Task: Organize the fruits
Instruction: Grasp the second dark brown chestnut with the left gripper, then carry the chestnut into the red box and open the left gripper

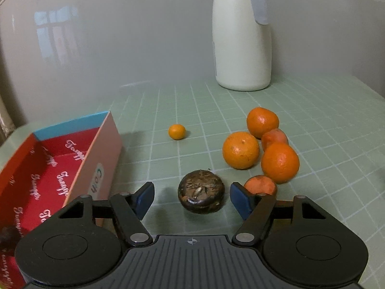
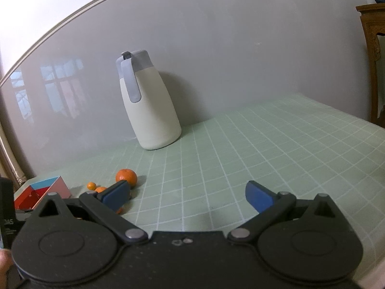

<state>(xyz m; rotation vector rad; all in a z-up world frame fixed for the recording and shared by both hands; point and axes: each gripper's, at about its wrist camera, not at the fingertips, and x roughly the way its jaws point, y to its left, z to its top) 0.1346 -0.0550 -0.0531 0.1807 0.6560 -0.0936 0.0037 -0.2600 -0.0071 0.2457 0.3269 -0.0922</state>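
The dark brown round fruit (image 1: 201, 192) lies on the green gridded bench (image 1: 168, 110) at the lower middle of the left wrist frame, between the blue pads of the left claw (image 1: 192, 198). The pads stand clear of it on both sides, so nothing is pinched yet; the claw looks lined up for a grasp. To its right the oranges (image 1: 241, 149) cluster together, a small one (image 1: 177, 132) apart above. The open red box (image 1: 48, 168) waits at the left, likely the destination. A white jug (image 1: 241, 43) stands at the wall. The right claw (image 2: 187, 196) is spread wide over bare bench, holding nothing.
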